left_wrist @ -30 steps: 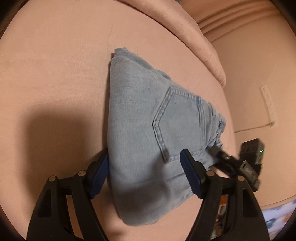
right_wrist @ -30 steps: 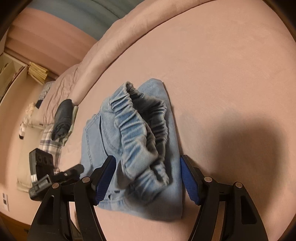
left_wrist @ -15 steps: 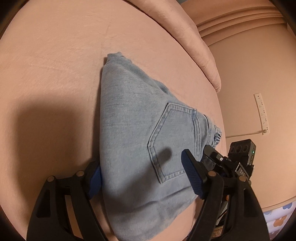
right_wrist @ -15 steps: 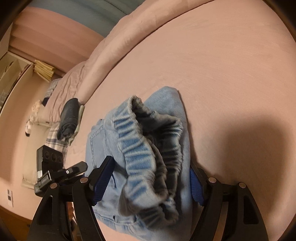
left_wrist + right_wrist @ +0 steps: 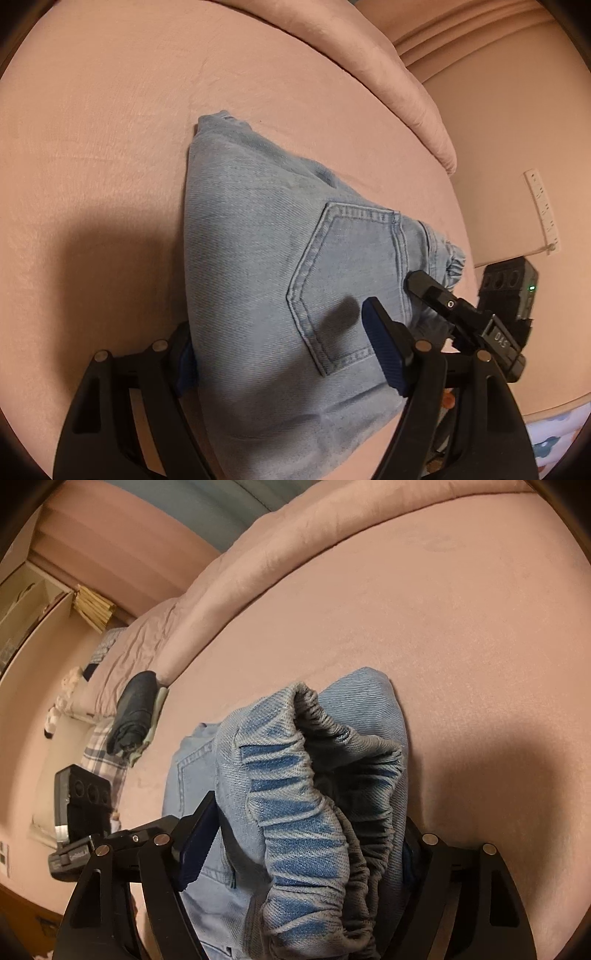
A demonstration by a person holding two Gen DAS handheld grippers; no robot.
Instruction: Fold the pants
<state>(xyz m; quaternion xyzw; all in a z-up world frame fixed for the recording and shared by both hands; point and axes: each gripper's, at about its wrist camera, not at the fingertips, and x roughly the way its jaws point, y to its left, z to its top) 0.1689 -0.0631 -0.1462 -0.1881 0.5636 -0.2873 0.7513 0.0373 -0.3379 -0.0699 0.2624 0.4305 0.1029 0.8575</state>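
Light blue denim pants point(image 5: 251, 240) lie folded in a thick bundle on the pink bed point(image 5: 110, 110), back pocket point(image 5: 351, 280) facing up. My left gripper point(image 5: 277, 325) straddles the near end, open: its left pad is hidden under the fabric edge and its right pad hovers over the denim. The other end, with the gathered elastic waistband point(image 5: 295, 797), bulges up between the fingers of my right gripper point(image 5: 308, 812). Those jaws are opening and wide apart; the right pad is hidden behind the waistband. Each gripper shows in the other's view: right gripper point(image 5: 436, 295), left gripper point(image 5: 110, 842).
A rolled pink duvet point(image 5: 369, 66) runs along the back of the bed. A dark folded garment point(image 5: 135, 712) and a plaid cloth point(image 5: 103, 760) lie at the bed's far left end. The mattress edge drops off just right of the pants, below a wall power strip point(image 5: 541, 206).
Both grippers pushed forward over the pants, so the bundle sits deeper between their fingers. The left gripper's left pad slid under the fabric edge. The right jaws spread wider.
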